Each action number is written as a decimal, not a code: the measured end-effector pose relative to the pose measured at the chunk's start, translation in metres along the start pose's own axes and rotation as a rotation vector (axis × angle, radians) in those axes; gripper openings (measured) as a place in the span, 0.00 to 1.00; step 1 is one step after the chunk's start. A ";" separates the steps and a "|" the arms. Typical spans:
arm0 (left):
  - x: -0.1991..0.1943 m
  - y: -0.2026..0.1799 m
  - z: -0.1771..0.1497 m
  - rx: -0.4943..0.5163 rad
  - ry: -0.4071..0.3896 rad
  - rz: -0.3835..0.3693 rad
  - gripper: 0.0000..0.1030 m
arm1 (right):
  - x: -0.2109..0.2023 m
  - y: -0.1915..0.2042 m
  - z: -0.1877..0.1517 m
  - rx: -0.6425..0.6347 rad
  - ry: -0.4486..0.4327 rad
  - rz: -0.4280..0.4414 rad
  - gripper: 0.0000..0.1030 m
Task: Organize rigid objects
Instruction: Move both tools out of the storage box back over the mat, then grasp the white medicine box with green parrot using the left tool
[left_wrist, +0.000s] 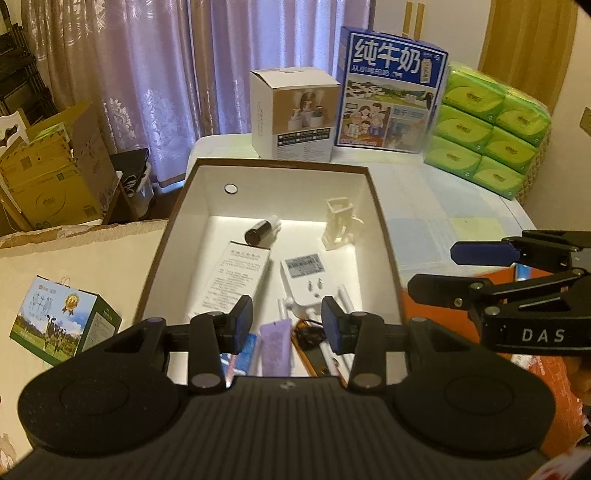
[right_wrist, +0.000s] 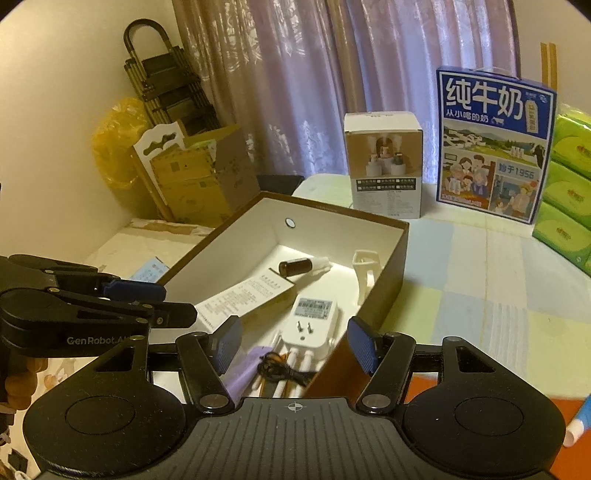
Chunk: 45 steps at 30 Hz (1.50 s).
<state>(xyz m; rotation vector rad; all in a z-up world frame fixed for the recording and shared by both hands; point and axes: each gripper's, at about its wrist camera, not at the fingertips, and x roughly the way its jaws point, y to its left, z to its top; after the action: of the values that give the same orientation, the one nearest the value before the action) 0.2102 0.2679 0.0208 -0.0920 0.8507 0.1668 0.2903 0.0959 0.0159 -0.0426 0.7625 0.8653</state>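
Both your grippers hang over the near end of the brown box (left_wrist: 384, 236), the open one with white walls that sits toward the table's left edge. Your left gripper (left_wrist: 287, 325) has its blue pads parted a little, and nothing is pinched between them; through the gap you look straight down on the things in the box. Your right gripper (right_wrist: 293, 345) stands wider, its pads well apart and empty, straddling the box's near right corner.

Inside the box, along the near wall, lie a purple tube (left_wrist: 275, 349), a tangle of black cable (right_wrist: 275, 365) and some white sticks (right_wrist: 295, 360). Just beyond them rests the white plug adapter (left_wrist: 304, 277), prongs up. Left of it lies a long white carton (left_wrist: 236, 280) with printed text, running toward the far wall. A dark little bottle (left_wrist: 260, 230) lies on its side near the middle, and a white plastic holder (left_wrist: 338, 223) stands by the right wall. A round silver disc (left_wrist: 231, 188) sits on the far wall.

On the table's far edge stand a white product box (left_wrist: 295, 114), a blue milk carton (left_wrist: 391, 96) and stacked green tissue packs (left_wrist: 487, 129). An orange surface (right_wrist: 517, 387) shows at the near right, a white-and-blue tube (right_wrist: 580, 421) lying on it.
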 end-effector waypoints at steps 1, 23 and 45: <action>-0.003 -0.003 -0.002 -0.001 -0.001 -0.002 0.35 | -0.004 0.000 -0.003 0.000 -0.001 0.002 0.59; -0.044 -0.096 -0.049 0.025 0.011 -0.049 0.35 | -0.090 -0.033 -0.069 0.018 0.011 0.018 0.59; 0.009 -0.215 -0.071 0.143 0.149 -0.209 0.35 | -0.154 -0.144 -0.148 0.173 0.091 -0.185 0.59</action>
<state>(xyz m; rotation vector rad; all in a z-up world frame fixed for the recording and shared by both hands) 0.2030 0.0472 -0.0291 -0.0597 0.9923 -0.0985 0.2414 -0.1519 -0.0355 0.0007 0.9018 0.6229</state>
